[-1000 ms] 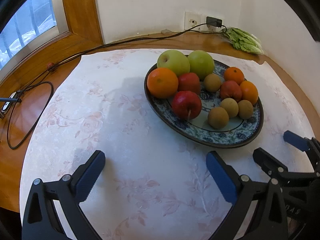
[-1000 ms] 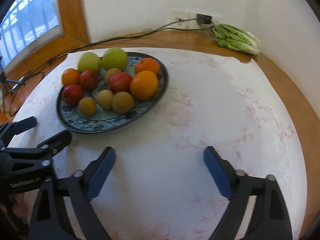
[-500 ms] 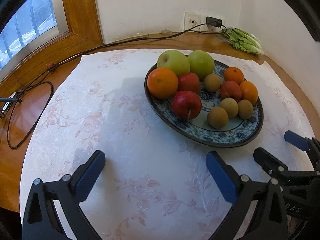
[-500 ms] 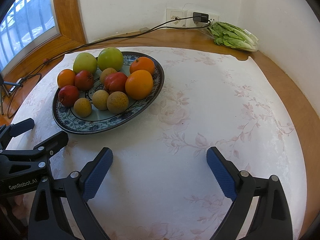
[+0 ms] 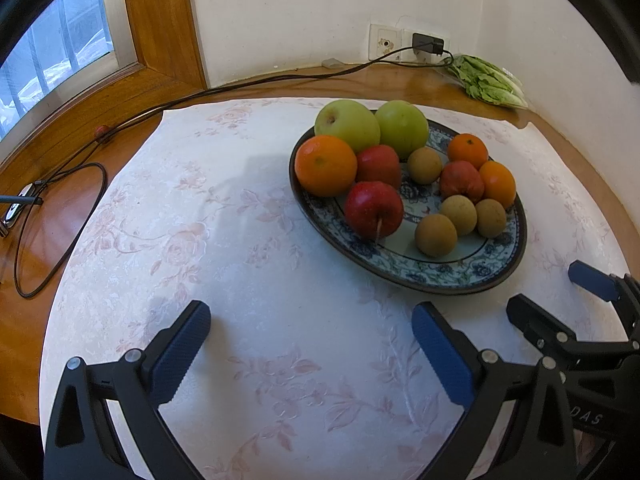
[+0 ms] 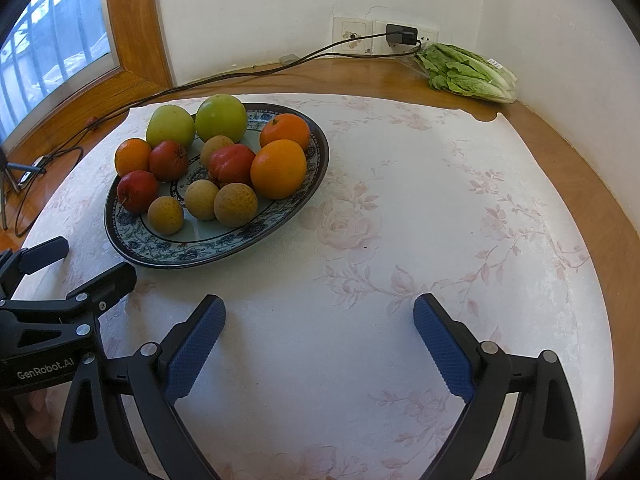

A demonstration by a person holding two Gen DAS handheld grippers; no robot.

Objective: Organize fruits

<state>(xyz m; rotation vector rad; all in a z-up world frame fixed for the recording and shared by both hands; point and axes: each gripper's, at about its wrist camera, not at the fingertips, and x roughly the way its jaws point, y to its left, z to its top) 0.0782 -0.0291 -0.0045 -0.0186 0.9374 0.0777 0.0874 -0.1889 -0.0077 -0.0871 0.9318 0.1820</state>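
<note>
Lying ahead of both gaping claws [image 5: 310, 344] [image 6: 320, 336]; fruit plate [image 5: 440, 276]

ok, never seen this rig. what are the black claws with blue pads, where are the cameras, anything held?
No robot: a person holds one two-finger gripper in each hand. Each picture comes from a fisheye camera on a gripper, looking along its jaws. The left gripper and right gripper both stand open and hold nothing; each also shows at the edge of the other's view. On the flowered tablecloth sits a blue-patterned plate piled with fruit: green apples, oranges, red apples and small brown fruits. Bagged greens lie by the wall.
</note>
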